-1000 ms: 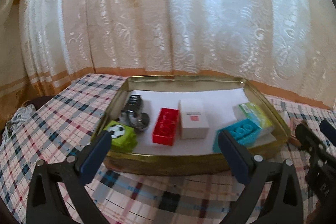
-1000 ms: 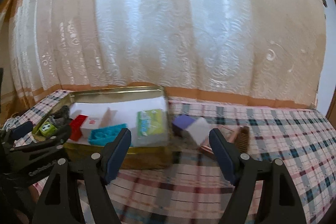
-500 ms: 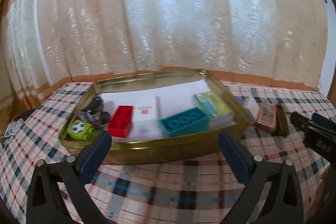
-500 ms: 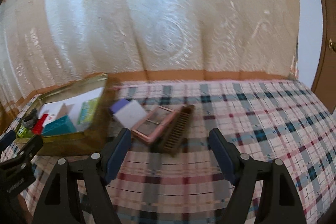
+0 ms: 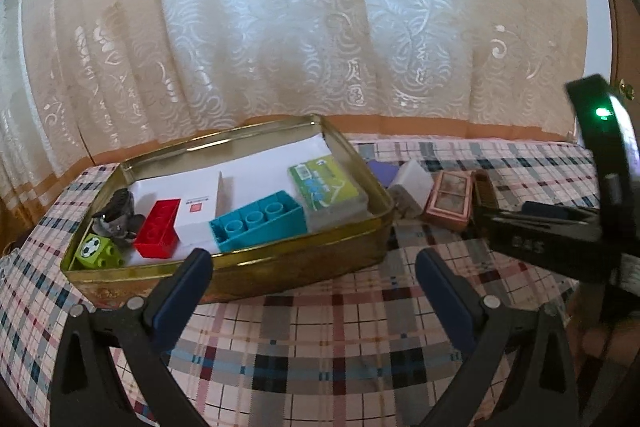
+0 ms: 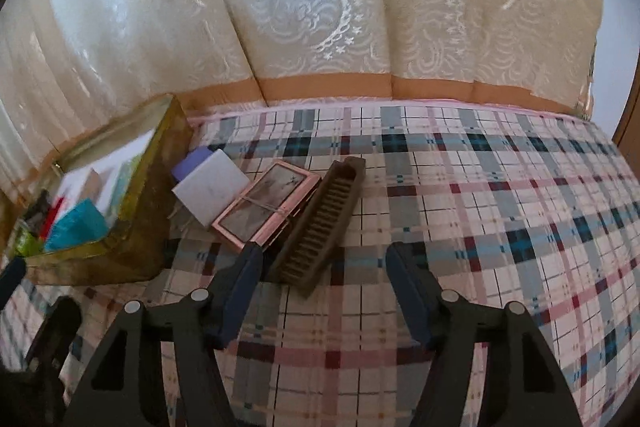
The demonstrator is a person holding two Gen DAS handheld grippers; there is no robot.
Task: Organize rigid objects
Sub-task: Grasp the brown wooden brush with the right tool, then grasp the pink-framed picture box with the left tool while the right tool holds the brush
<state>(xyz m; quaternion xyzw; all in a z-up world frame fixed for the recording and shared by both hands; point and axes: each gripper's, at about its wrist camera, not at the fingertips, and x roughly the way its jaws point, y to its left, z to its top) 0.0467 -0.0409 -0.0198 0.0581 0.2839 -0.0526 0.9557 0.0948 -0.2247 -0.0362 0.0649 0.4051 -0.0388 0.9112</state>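
Observation:
A gold tin tray (image 5: 304, 259) on the plaid cloth holds a green football block (image 5: 98, 251), a grey toy (image 5: 116, 215), a red brick (image 5: 158, 233), a white box (image 5: 198, 209), a teal brick (image 5: 258, 225) and a green-white pack (image 5: 326, 187). Right of the tray lie a white-purple box (image 6: 210, 187), a pink case (image 6: 266, 207) and a brown ridged piece (image 6: 324, 225). My left gripper (image 5: 314, 285) is open and empty in front of the tray. My right gripper (image 6: 324, 285) is open and empty, just short of the brown piece.
A lace curtain (image 5: 320, 27) hangs behind the table. The tray (image 6: 132, 223) shows at the left of the right wrist view. Plaid cloth (image 6: 500, 207) stretches to the right. The right gripper's body (image 5: 560, 239) shows at the right edge of the left wrist view.
Both views have swung to the right. My right gripper has come in close to the brown piece and pink case. Both grippers have stayed open.

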